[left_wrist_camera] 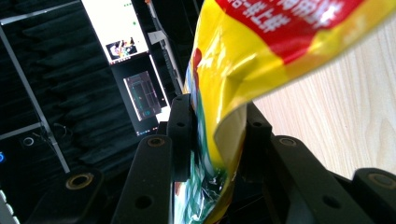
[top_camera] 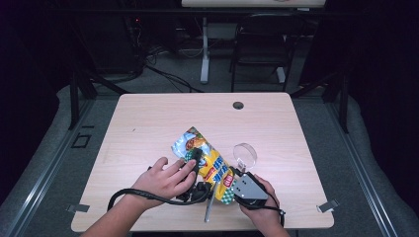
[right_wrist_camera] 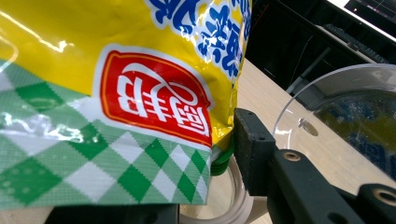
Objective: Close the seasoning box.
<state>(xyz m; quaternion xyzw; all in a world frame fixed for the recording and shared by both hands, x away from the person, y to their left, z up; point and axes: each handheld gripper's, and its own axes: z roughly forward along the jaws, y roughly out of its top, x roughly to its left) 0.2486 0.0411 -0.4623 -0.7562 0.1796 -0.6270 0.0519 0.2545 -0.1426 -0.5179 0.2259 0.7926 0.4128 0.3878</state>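
High view, near edge of the table (top_camera: 148,118): I log my left hand (top_camera: 160,180) and right hand (top_camera: 262,210), each holding a gripper.

Item 1, left gripper (top_camera: 196,157): jaws clamped on the snack bag (top_camera: 207,163) near its middle. Left gripper view (left_wrist_camera: 212,154) confirms it, with bag film pinched between both black jaws.

Item 2, right gripper (top_camera: 237,174): set against the bag's near, green-checked end. In the right gripper view (right_wrist_camera: 205,154) one jaw presses the bag's edge; the other jaw is covered by the bag, so I cannot tell whether this grip is closed.

Item 3, snack bag: yellow, with red logo and green check pattern, lying diagonally mid-table between the grippers. Contents cannot be seen; the film is opaque.

Item 4, clear round container (top_camera: 245,154): just beside the bag, on its right. In the right gripper view its transparent rim (right_wrist_camera: 336,102) curves close behind the jaw. Anything inside is hard to make out.

Item 5, thin grey strip (top_camera: 208,210) under the bag's near end: identity unclear.

Far side: table hole (top_camera: 238,105), then a dark chair (top_camera: 262,44) beyond.
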